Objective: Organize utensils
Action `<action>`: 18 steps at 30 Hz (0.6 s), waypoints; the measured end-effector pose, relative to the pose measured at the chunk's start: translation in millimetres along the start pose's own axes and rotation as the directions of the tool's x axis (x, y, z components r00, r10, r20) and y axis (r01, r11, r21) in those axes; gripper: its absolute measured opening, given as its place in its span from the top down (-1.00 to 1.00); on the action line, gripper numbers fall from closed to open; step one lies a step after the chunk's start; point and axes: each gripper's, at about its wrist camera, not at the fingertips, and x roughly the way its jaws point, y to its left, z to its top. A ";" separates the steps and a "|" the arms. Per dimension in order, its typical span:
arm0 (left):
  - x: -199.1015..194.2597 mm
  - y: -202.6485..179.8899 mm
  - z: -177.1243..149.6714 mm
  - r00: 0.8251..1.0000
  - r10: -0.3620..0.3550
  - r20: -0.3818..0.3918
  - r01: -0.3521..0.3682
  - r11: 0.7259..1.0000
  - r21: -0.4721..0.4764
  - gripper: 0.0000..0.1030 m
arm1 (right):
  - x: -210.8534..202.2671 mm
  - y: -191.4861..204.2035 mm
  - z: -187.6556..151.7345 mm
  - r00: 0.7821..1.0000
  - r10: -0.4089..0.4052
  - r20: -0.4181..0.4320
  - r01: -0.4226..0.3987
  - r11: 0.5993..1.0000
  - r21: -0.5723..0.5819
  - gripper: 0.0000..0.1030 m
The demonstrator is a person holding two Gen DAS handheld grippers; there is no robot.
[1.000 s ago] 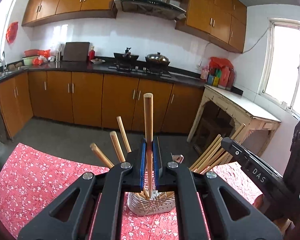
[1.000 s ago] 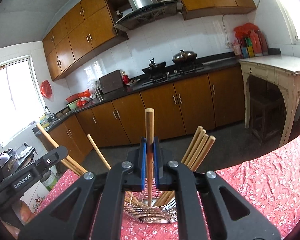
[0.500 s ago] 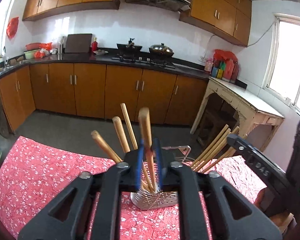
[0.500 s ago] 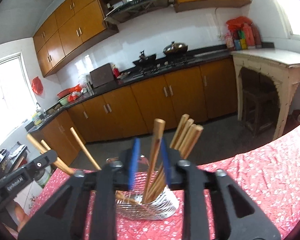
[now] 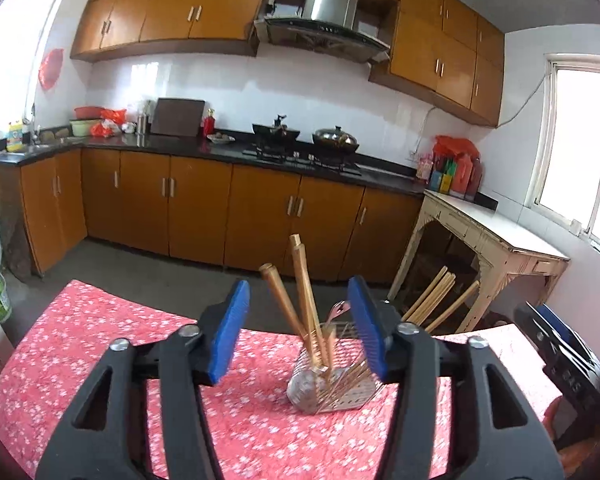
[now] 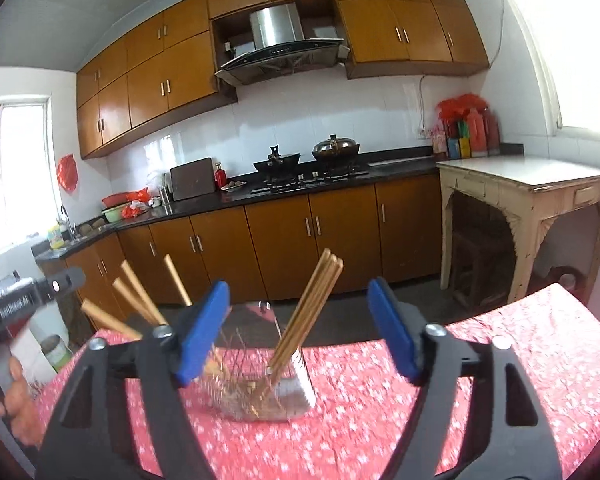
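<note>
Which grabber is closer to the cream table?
Right. Right gripper: cream table ahead on its right. Left gripper: farther off, beyond the right one. Both jaws are opening, chopsticks between them ungripped.

A home kitchen: orange-brown wooden cabinets (image 5: pixel 196 208) line the walls, a steel range hood (image 5: pixel 324 20) hangs over a gas stove (image 5: pixel 300 156) carrying a wok and lidded pot, against white tiles, near a worn cream side table (image 6: pixel 524 184).
</note>
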 end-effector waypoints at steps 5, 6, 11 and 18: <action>-32.0 12.0 -36.1 0.999 0.044 0.032 -0.046 0.998 0.052 -0.53 | -36.9 4.6 -36.5 1.000 0.014 -0.001 -0.014 1.000 0.005 -0.92; -36.7 12.7 -44.2 0.998 0.055 0.037 -0.057 0.996 0.067 -0.60 | -45.8 6.5 -46.5 1.000 0.007 0.005 -0.007 1.000 0.001 -0.92; -59.2 11.6 -90.3 0.995 0.081 0.060 -0.090 0.983 0.159 -0.89 | -67.9 18.2 -82.9 1.000 -0.027 -0.005 0.026 0.999 -0.036 -0.92; -83.3 2.7 -128.8 0.989 0.096 0.115 -0.117 0.973 0.201 -0.96 | -92.6 40.1 -116.4 0.998 -0.061 0.016 0.062 0.991 -0.119 -0.92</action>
